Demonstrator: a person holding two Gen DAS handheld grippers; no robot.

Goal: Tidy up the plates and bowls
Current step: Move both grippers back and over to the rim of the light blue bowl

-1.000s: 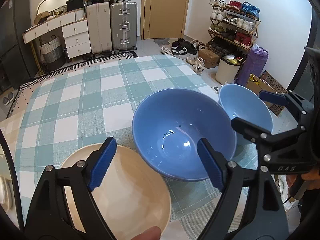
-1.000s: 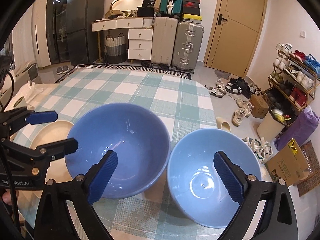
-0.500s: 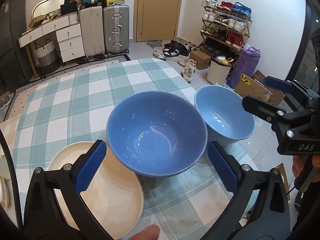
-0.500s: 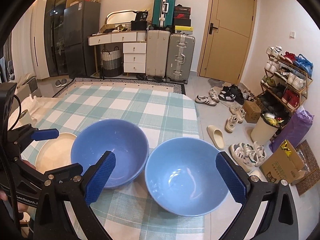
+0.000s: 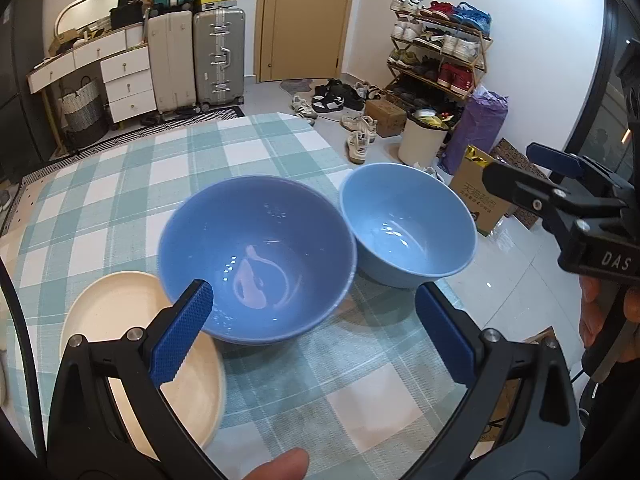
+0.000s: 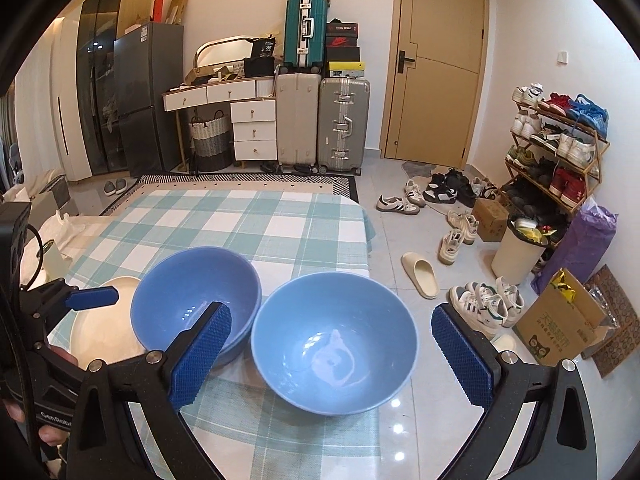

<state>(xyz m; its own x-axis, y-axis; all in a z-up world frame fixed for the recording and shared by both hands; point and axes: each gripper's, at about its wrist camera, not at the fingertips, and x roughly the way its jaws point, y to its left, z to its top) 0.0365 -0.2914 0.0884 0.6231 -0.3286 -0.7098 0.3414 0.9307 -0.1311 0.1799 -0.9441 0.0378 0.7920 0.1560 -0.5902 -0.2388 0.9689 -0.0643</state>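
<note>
Nesting not yet begun: both grippers, left gripper (image 5: 312, 328) and right gripper (image 6: 332, 356), were held agape, empty. Light-blue ceramic bowl (image 6: 334, 344), right of darker blue ceramic bowl (image 5: 256, 256), judged next grasped.

Two blue bowls, the darker bowl (image 5: 256, 256) left, the paler bowl (image 5: 408, 224) right. Cream plate (image 5: 120, 320) near left, on a teal-and-white checked tablecloth (image 5: 120, 200).

Black gripper (image 5: 312, 328), textured blue pads (image 5: 182, 334)

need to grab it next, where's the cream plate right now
The cream plate sits at the table's near left corner in the left wrist view, just left of the darker blue bowl, whose rim overlaps its edge.
</note>
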